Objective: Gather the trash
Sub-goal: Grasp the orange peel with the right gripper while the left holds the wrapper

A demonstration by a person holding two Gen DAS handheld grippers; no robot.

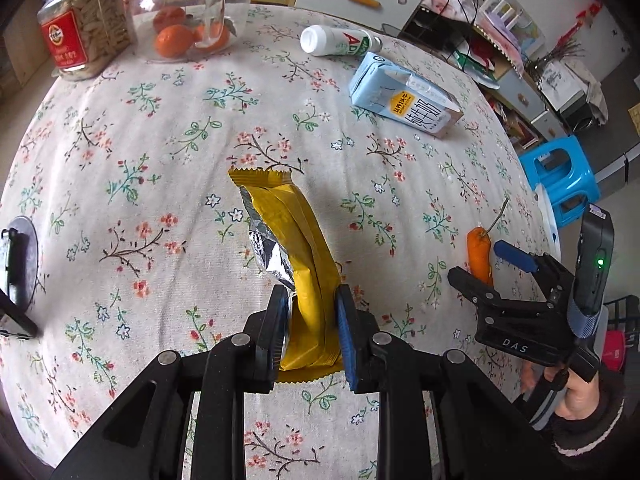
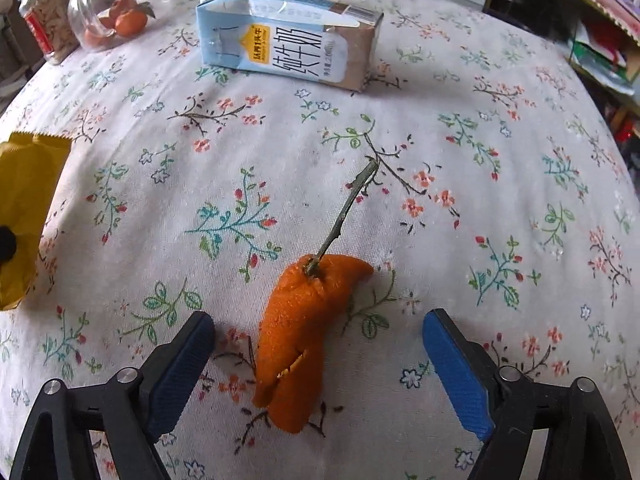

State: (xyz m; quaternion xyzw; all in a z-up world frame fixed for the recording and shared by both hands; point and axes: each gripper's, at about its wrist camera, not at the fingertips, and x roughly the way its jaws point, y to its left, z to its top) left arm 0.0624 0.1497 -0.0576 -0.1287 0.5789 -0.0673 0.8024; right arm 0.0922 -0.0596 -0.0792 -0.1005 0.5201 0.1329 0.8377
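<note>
The left gripper (image 1: pixel 310 320) is clamped on the near end of a yellow snack wrapper (image 1: pixel 298 248); the wrapper's long axis runs from the jaws away toward the far side of the table, leaning slightly left, and its serrated far edge points at the far rim; crinkled silver foil lining shows along its torn left side. The right gripper (image 2: pixel 318 340) stands wide, its ribbed blue pads on either side of an orange peel (image 2: pixel 298 328) without touching it; the peel lies flat on the floral tablecloth (image 2: pixel 500 128), long axis near to far, with a thin woody stem (image 2: pixel 348 208) pointing away to the far right.

Farther off, a pale blue milk carton (image 2: pixel 288 40) lies on its side, long axis left to right, directly beyond the peel; behind it lies a white plastic bottle (image 1: pixel 340 40), also toppled. At the far left stand a glass jar of seeds (image 1: pixel 84 20) with a red label and a clear glass pitcher (image 1: pixel 188 8) holding tangerines (image 1: pixel 174 40). A blue plastic stool (image 1: pixel 560 176) sits off the table's right edge; the cloth is soft, slightly ridged, printed with branches and small blossoms.
</note>
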